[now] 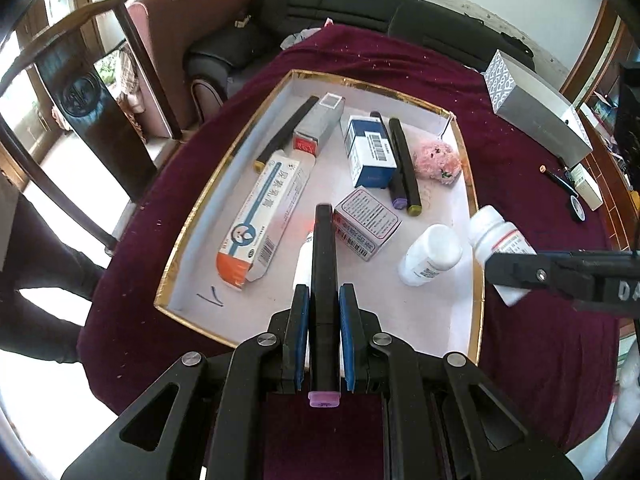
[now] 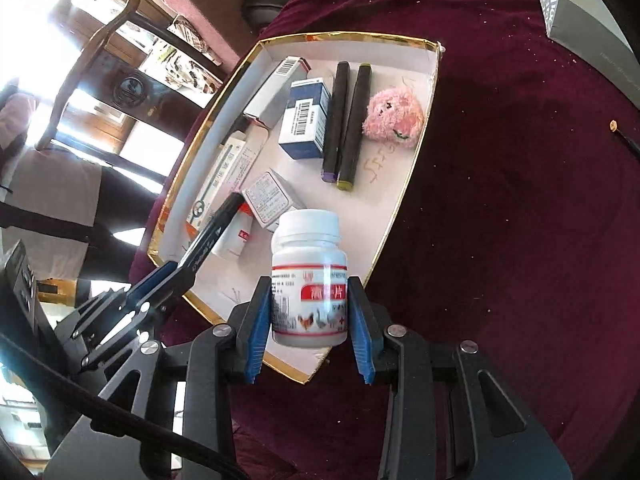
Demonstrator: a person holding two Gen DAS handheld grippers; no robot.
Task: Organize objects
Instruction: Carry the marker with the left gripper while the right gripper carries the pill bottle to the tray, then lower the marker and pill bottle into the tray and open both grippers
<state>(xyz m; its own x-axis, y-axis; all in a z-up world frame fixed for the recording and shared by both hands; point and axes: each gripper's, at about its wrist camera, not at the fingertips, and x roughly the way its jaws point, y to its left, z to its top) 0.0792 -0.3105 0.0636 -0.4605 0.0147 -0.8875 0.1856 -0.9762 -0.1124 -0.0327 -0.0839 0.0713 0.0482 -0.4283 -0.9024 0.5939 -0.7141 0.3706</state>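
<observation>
My left gripper point(image 1: 324, 296) is shut on a long black stick with a purple end cap point(image 1: 323, 272) and holds it over the near end of the gold-rimmed white tray point(image 1: 475, 248). My right gripper point(image 2: 308, 292) is shut on a white pill bottle with a red label point(image 2: 309, 276) and holds it above the tray's near right rim point(image 2: 404, 196). The bottle also shows in the left wrist view point(image 1: 496, 240). The stick also shows in the right wrist view point(image 2: 212, 236).
In the tray lie a long orange and white box point(image 1: 264, 220), a blue box point(image 1: 370, 152), two black sticks point(image 1: 404, 164), a pink plush point(image 1: 438, 160), a small pink box point(image 1: 366, 222) and a white bottle point(image 1: 432, 254). A grey box point(image 1: 536, 108) lies on the maroon cloth.
</observation>
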